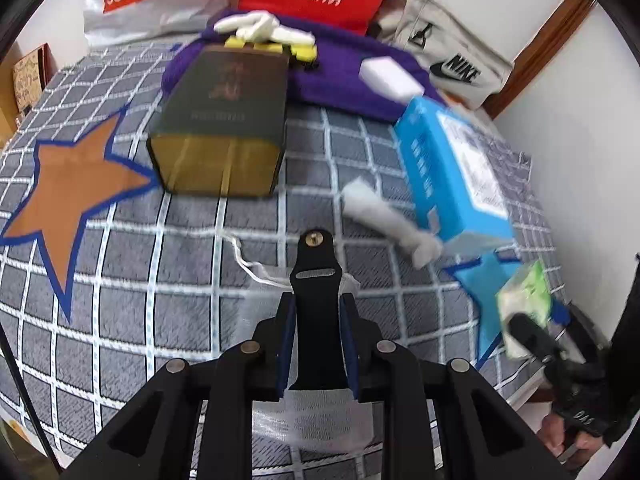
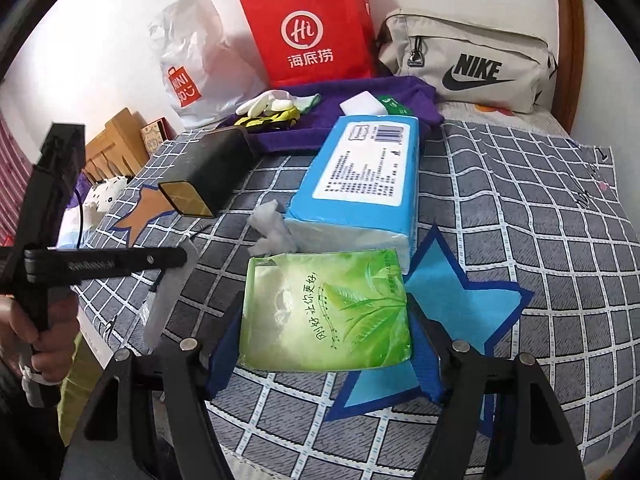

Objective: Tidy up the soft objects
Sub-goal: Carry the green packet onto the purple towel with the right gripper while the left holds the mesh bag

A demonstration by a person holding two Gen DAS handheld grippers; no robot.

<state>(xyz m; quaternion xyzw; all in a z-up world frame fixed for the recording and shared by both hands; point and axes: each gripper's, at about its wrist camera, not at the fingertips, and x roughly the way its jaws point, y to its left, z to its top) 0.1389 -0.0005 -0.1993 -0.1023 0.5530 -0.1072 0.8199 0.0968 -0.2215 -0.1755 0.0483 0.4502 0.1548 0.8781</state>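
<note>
Your right tongs (image 2: 326, 336) stand wide around the green tissue pack (image 2: 326, 312), a blue pad pressed on each short edge, and the pack looks lifted clear of the bed (image 2: 520, 200). That hold is the first worry: the pack is soft and slick, so if the pads only pinch the wrapper it can bow in the middle and slide out toward the blue star patch (image 2: 448, 296) under it. Your left tongs (image 1: 316, 320) are narrow, closed on a white mesh pouch (image 1: 320, 412) that bunches between the blue pads and trails behind them, with its drawstring (image 1: 244, 256) lying loose on the bedspread just ahead of the tips. A thin mesh can creep out of a narrow pinch, and the trailing cord may drag or snag as you carry it. Just beyond the right tongs' tips lies the large blue tissue pack (image 2: 360, 176), with a crumpled white tissue (image 2: 272, 224) sticking out of its near end; swing the green pack forward carelessly and you would knock that tissue or shove the pack. Farther ahead of the left tongs lies the dark box (image 1: 224, 120), then the purple cloth (image 1: 340, 80) holding white gloves (image 1: 260, 26) and a white sponge (image 1: 390, 76), and last the bags against the wall; a hasty drop there could scatter that pile.
</note>
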